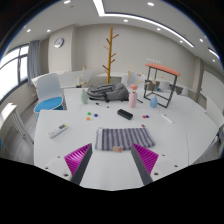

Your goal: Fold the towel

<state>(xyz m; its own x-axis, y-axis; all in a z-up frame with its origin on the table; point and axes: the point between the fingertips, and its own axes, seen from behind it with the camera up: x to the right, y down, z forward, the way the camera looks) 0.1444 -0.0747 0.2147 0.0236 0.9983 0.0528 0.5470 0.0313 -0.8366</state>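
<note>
Approach step, I'd say: nothing grasped, no fold started. Gripper [113, 158] fingers are spread wide and hold nothing; pink ribbed pads [78, 159] face inward. The towel [124, 138] lies flat on the white table [180, 140] just ahead of the fingertips, roughly centred between them: grey, striped weave, rectangular, looks soft and limp (its near edge sits right at the pads). Next move likely calls for dropping onto one edge or corner, pinching a single layer, then lifting it over to the opposite side.

Beyond it: black remote-like block [125, 114], pink bottle [133, 99], dark heap of cloth [103, 93], blue chair [48, 101], wooden coat stand [111, 50].
</note>
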